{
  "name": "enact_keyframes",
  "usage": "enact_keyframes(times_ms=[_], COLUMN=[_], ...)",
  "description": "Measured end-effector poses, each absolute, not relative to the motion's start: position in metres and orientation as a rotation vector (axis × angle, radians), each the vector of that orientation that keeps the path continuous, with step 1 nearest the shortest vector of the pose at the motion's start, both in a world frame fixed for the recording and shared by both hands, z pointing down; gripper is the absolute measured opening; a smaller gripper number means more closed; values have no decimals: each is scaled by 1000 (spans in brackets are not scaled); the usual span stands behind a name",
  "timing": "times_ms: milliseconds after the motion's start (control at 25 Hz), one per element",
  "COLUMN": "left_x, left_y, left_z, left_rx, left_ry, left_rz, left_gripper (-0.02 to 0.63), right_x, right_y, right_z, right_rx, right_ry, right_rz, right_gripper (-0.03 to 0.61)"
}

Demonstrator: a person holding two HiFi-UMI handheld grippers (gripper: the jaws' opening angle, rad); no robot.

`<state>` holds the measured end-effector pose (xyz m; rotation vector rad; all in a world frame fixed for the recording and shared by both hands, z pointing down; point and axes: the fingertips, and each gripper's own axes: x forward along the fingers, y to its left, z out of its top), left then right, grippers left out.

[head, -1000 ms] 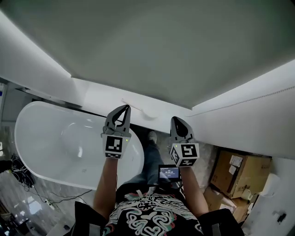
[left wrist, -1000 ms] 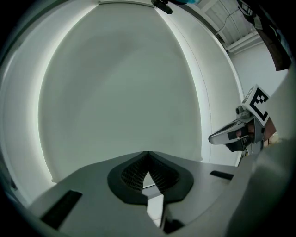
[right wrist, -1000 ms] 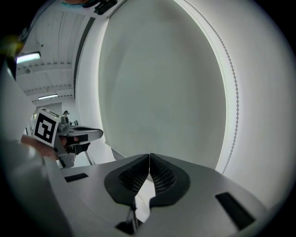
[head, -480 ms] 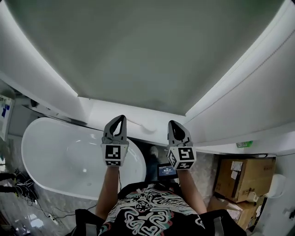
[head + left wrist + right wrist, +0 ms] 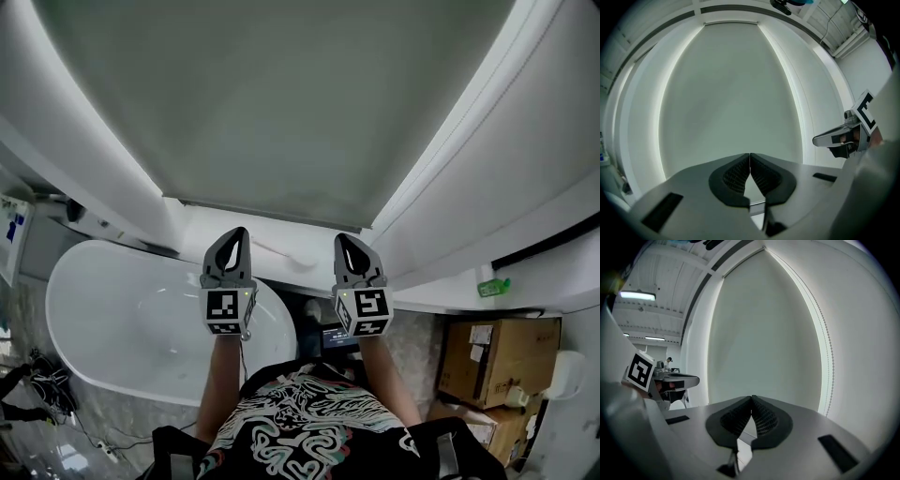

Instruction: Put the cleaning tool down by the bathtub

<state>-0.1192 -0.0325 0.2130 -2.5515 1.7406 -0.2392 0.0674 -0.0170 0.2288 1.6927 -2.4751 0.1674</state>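
A white oval bathtub (image 5: pixel 122 319) stands at the lower left of the head view. Behind it, a slim white long-handled tool (image 5: pixel 284 254) lies on the white ledge (image 5: pixel 281 234). My left gripper (image 5: pixel 237 234) is held up over the tub's right end, shut, with nothing in it. My right gripper (image 5: pixel 343 240) is raised beside it, also shut and empty. In the left gripper view the ribbed pads (image 5: pixel 740 174) meet tip to tip before a pale wall panel. The right gripper view shows its pads (image 5: pixel 764 420) closed the same way.
A large pale panel (image 5: pixel 281 94) fills the wall ahead. Cardboard boxes (image 5: pixel 497 361) sit on the floor at the right, with a green bottle (image 5: pixel 491 286) on the ledge above. Cables (image 5: pixel 28 384) lie left of the tub. A small screen (image 5: pixel 336 339) hangs at the person's chest.
Both grippers have risen together, still shut and empty. The head view has tilted up, so more of the wall panel shows and the tub sits lower in the picture.
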Motion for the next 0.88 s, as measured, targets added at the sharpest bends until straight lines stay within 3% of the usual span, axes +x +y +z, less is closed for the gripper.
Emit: enact_keyframes(times_ms=[880], left_x=[-100], left_y=[-23], left_z=[223], left_rx=[-2609], left_ry=[1709], left_rz=[-247], left_gripper=[18], right_x=[73], right_y=[-3], right_z=[230], right_rx=[1687], right_ry=[-2462], right_rz=[142], right_gripper=[28])
